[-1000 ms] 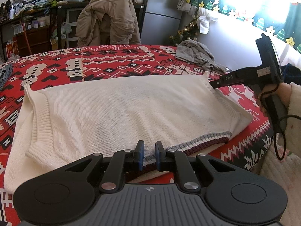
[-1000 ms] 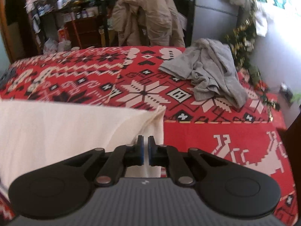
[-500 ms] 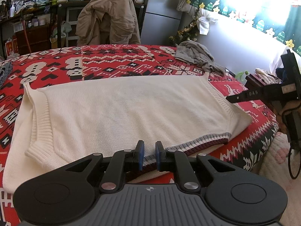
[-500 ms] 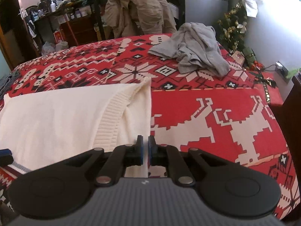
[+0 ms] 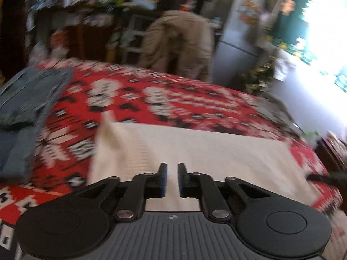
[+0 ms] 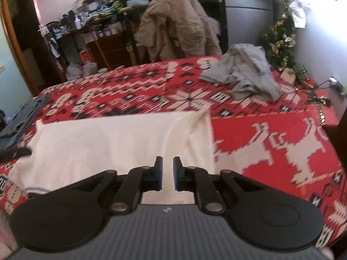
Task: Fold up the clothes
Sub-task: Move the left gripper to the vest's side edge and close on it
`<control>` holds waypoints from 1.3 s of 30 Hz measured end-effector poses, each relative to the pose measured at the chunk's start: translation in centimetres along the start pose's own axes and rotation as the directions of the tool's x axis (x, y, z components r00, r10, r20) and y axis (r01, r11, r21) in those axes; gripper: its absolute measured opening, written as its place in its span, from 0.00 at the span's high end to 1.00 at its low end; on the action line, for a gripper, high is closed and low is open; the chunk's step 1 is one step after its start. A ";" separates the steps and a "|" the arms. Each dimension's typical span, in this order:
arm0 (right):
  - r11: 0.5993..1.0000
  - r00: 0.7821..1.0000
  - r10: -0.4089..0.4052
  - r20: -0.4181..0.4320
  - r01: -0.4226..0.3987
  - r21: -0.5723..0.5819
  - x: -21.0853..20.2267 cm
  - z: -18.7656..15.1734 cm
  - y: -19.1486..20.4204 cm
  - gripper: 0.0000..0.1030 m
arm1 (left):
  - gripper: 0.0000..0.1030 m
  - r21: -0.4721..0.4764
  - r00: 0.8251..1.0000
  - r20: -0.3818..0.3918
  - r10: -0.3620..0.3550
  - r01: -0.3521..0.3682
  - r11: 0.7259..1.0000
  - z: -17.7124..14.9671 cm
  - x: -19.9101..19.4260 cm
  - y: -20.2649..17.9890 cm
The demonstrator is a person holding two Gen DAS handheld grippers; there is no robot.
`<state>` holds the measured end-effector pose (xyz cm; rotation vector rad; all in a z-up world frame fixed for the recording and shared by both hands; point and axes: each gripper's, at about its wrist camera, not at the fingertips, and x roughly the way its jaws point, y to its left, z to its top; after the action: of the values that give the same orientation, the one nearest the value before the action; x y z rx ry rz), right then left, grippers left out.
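The left gripper (image 5: 171,178) is now hanging over the left part of the cream sweater (image 5: 206,151), while one second ago it was looking along the striped hem at the near edge; its view has swung to the left and is blurred, so that folded jeans (image 5: 23,108) are now showing on the left of the bed. Its fingers are standing almost together with only a narrow gap, and nothing is pinched between them; the sweater is lying below and in front of the tips. The right gripper (image 6: 167,172) is hanging over the right part of the same sweater (image 6: 108,143), and it is seeing more of it than before, because the far left corner is now coming into its view. Its jaws are opening, with a narrow gap, and no cloth is between them. The sweater is lying flat across the red patterned blanket (image 6: 271,134), with its right edge just beyond the right gripper's tips. A crumpled grey garment (image 6: 245,75) is lying farther back on the blanket, well apart from the sweater. A beige jacket (image 6: 177,26) is hanging over a chair behind the bed.
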<state>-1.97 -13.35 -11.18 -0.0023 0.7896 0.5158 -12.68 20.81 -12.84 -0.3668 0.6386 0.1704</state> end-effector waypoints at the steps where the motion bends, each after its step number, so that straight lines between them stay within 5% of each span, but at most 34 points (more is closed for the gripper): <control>1: 1.000 1.000 0.006 -0.008 -0.006 -0.003 0.1 -0.3 0.4 0.89 | 0.95 -0.033 1.000 -0.006 0.015 -0.015 0.999 0.2 0.2 1.2; 7: 0.999 0.999 0.029 -0.027 -0.028 0.036 0.6 -1.9 1.4 0.88 | 0.96 -0.211 1.000 -0.025 0.017 -0.022 0.977 1.2 2.0 5.9; 14: 0.999 0.999 0.023 -0.029 -0.022 0.039 0.6 -1.6 1.1 0.84 | 0.97 -0.298 1.000 -0.017 0.024 -0.028 0.954 2.3 3.9 8.6; 21: 0.998 0.999 0.021 -0.044 -0.019 0.052 0.7 -2.0 1.0 0.84 | 0.97 -0.228 0.998 -0.057 0.041 -0.053 0.972 3.9 4.6 8.7; 33: 0.998 0.998 0.034 -0.049 -0.032 0.046 1.6 -1.9 1.5 0.82 | 0.98 -0.201 0.994 -0.107 0.001 -0.023 0.979 -0.7 -0.8 8.4; 39: 0.998 0.998 0.038 -0.043 -0.036 0.055 1.3 -2.0 1.5 0.81 | 0.98 -0.183 0.997 -0.074 0.009 -0.022 0.983 0.2 -2.3 7.8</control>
<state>-3.16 -11.86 -13.20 0.0512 0.8473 0.5310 -16.51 27.94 -13.49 -0.5483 0.7005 0.2323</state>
